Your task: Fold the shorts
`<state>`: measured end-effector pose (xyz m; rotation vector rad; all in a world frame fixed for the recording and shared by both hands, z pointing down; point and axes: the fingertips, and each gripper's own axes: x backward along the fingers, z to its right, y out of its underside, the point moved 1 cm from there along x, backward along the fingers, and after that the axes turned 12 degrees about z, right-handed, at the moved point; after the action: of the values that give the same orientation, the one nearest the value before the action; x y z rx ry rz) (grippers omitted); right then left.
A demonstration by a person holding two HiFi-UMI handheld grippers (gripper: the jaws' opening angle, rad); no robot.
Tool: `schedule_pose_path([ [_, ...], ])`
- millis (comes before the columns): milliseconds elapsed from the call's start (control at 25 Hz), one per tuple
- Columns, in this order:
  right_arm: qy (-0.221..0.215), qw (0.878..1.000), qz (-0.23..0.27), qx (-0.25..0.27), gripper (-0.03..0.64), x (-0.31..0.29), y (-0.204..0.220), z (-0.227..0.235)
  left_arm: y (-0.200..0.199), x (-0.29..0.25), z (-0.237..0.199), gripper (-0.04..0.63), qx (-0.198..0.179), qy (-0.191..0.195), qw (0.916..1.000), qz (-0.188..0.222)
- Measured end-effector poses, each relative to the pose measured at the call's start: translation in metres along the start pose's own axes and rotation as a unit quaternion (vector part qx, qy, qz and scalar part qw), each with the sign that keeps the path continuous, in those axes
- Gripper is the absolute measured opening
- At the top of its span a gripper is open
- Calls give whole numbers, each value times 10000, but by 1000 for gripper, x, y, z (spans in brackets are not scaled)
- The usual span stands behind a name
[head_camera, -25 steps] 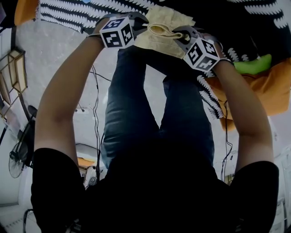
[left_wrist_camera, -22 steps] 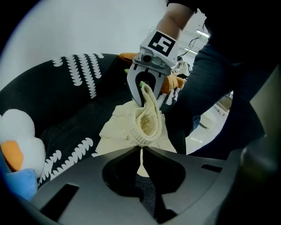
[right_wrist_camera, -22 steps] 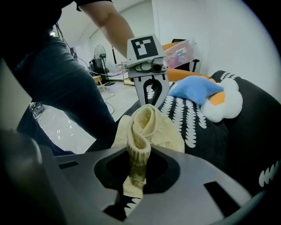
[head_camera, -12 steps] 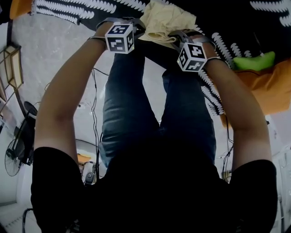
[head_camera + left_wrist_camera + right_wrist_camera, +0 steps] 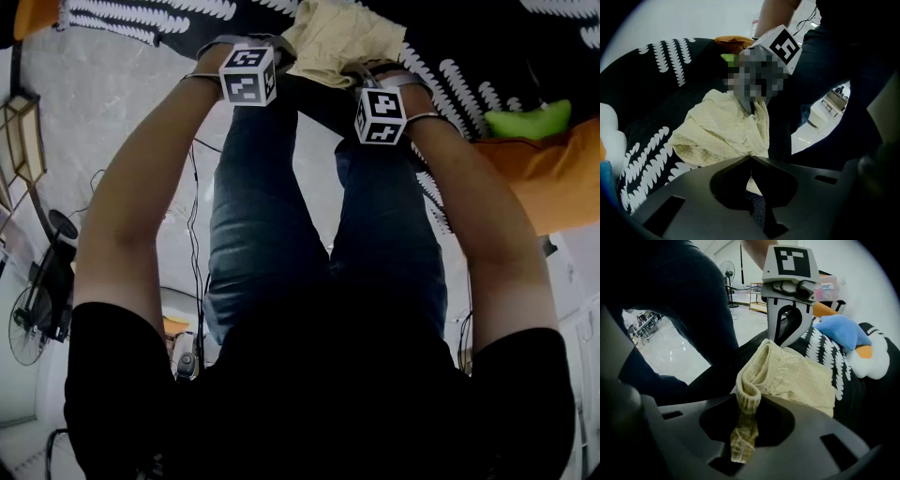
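The pale yellow shorts (image 5: 339,37) lie bunched on a black cover with white leaf print (image 5: 450,66), at the top of the head view. My left gripper (image 5: 286,58) is shut and pinches an edge of the shorts (image 5: 722,129) at its tips (image 5: 751,156). My right gripper (image 5: 354,77) holds the ribbed waistband (image 5: 749,380), which runs down between its jaws (image 5: 749,399). Those jaws have just been opening a little, and the waistband is still caught between them. The two grippers stand close together over the near edge of the shorts.
The person's legs in blue jeans (image 5: 272,216) fill the middle below the grippers. A green object (image 5: 525,120) and orange cloth (image 5: 553,178) lie at the right. A blue and white plush toy (image 5: 853,341) rests on the cover. A fan (image 5: 28,323) stands on the floor at left.
Both grippers sank towards the cover with the shorts. The right gripper shifted left, closer to the left one, and the shorts bunched up more.
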<state>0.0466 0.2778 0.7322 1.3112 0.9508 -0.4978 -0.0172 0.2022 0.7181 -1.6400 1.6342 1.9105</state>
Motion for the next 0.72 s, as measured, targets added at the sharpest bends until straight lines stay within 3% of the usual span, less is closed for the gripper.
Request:
schedule_pose_path([
  [120,-66,9999,-60,-89,82,-1,1,-7,2,-2,1,23,71,-47,10000,-10],
  [320,-330,9987,-44,-383,183,1,-3,-14,5,2,5,26,174,-64,9998,-38],
  [440,-448,9969,2,-651,222,11,-6,-17,5,7,10,76,215,13,9997,-125],
  [600,-595,9940,93,-911,235,42,-15,-19,2,23,17,100,179,14,9997,-171],
  [720,-361,9919,106,-1216,230,75,-21,-2,-17,62,22,104,371,61,9990,-247],
])
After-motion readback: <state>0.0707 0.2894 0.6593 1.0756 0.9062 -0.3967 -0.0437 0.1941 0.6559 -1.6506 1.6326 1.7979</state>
